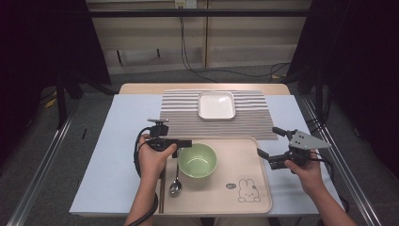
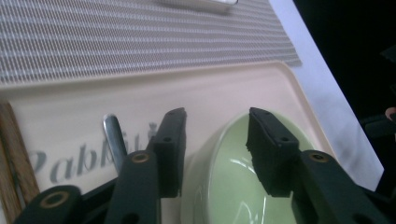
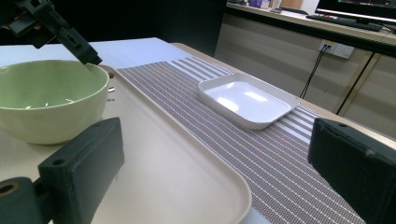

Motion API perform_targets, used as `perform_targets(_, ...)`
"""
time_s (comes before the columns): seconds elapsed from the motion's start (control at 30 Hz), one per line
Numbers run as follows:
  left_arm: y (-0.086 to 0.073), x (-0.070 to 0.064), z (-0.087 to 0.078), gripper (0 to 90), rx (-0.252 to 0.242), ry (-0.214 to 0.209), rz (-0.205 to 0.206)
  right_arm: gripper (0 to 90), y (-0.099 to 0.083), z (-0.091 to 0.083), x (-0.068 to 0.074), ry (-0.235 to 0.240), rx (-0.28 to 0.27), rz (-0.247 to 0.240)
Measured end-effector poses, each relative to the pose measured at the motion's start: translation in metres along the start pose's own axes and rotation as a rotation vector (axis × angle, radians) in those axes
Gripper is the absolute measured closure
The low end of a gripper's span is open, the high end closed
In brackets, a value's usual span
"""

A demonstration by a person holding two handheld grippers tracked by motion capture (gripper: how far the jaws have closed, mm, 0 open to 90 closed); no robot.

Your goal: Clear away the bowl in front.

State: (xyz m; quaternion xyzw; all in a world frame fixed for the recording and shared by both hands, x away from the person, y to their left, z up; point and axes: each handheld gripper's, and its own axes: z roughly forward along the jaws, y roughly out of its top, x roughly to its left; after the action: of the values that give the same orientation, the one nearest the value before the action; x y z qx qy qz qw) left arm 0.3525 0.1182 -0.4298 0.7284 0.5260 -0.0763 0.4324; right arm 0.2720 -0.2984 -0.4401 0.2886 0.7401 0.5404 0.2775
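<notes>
A table (image 1: 117,141) is carrying a striped mat (image 1: 181,115) and a beige tray (image 1: 244,165) side by side, touching.

A lab recording bay: dark curtains (image 1: 44,37), floor rails (image 1: 40,165) (cables (image 1: 202,66) trailing behind).

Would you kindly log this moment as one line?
left gripper: open, straddling green bowl rim | right gripper: open, at tray edge
</notes>
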Motion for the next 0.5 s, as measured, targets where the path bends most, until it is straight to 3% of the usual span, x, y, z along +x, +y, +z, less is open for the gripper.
perform_targets(0.3,0.020,-0.001,0.005,34.6,-0.087,-0.016,0.015,3.2,0.000,0.000,0.000,0.002,0.001,-0.005)
perform_targets(0.5,0.040,0.003,0.014,23.3,-0.148,0.010,0.042,3.2,0.000,0.001,0.000,0.009,0.005,-0.007)
